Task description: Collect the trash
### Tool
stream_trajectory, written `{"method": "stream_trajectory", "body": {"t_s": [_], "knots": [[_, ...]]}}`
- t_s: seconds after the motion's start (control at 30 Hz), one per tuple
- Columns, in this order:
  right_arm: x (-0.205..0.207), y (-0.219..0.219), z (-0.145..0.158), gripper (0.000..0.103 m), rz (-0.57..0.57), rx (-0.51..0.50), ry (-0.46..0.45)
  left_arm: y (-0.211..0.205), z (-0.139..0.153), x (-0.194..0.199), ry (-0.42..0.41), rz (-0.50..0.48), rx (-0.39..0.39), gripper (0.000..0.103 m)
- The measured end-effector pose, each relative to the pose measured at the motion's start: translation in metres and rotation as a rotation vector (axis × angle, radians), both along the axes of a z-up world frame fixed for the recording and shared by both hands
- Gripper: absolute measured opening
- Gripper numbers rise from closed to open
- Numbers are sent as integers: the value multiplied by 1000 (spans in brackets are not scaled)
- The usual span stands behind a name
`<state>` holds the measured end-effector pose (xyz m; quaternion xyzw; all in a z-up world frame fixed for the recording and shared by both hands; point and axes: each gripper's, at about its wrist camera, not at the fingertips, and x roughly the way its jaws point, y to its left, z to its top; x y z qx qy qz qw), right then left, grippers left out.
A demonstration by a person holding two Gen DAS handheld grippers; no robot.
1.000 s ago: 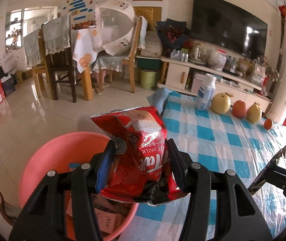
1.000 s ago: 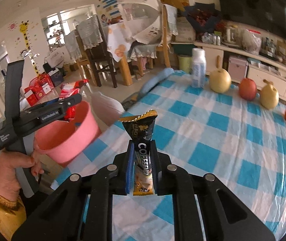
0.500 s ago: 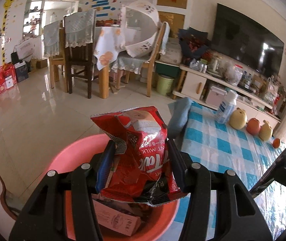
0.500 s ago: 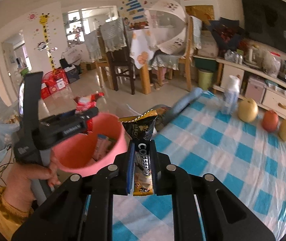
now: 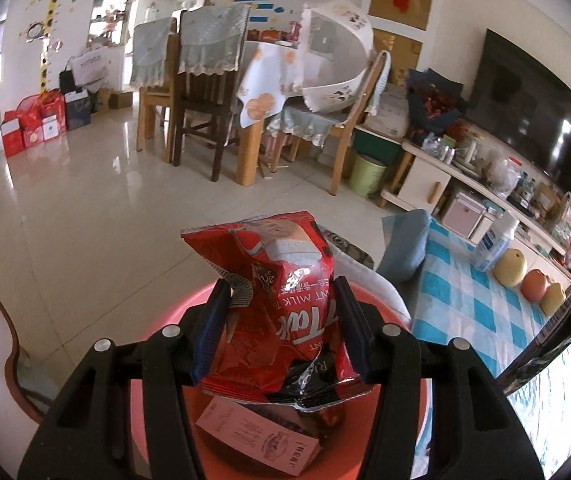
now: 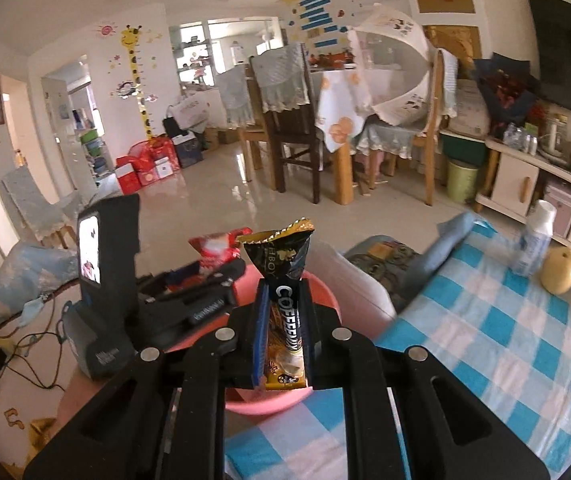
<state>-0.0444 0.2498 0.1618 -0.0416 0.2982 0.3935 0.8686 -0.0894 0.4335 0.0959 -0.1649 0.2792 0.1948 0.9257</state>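
Both grippers have moved off the checked bench and over to the round pink plastic tub [image 5: 173, 312] past its edge. A second ago the tub sat off to the side; now it sits right under the trash, so both pieces look ready to drop.

In the left wrist view, the left gripper [image 5: 281, 332] holds the crumpled red snack bag [image 5: 273, 304]. Its fingers [image 5: 215, 332] are partly open, as wide as the puffy bag, and they press it on both sides. The bag hangs over the middle of the tub. Down in the tub lies a flat pink paper box [image 5: 257, 436], so some trash is already in.

In the right wrist view, the right gripper [image 6: 284, 336] holds the thin black and gold coffee stick packet [image 6: 287, 304]. Its fingers [image 6: 260, 332] are almost closed, with only the slim packet between them. The packet stands upright over the near rim of the pink tub [image 6: 321, 284]. The left gripper [image 6: 189, 292] shows beside it with the red bag [image 6: 215, 249], just across the tub.

Next, I think the fingers only need to open so both pieces fall in.
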Motion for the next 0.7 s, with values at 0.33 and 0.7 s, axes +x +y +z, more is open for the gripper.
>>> {"method": "stream_trajectory", "body": {"t_s": [0.33, 0.7], "knots": [[20, 28, -34, 34, -7, -33, 136, 16, -6, 1, 43, 76, 12, 66], [20, -28, -58, 89, -207, -45, 98, -9, -1, 17, 78, 48, 83, 94]]}}
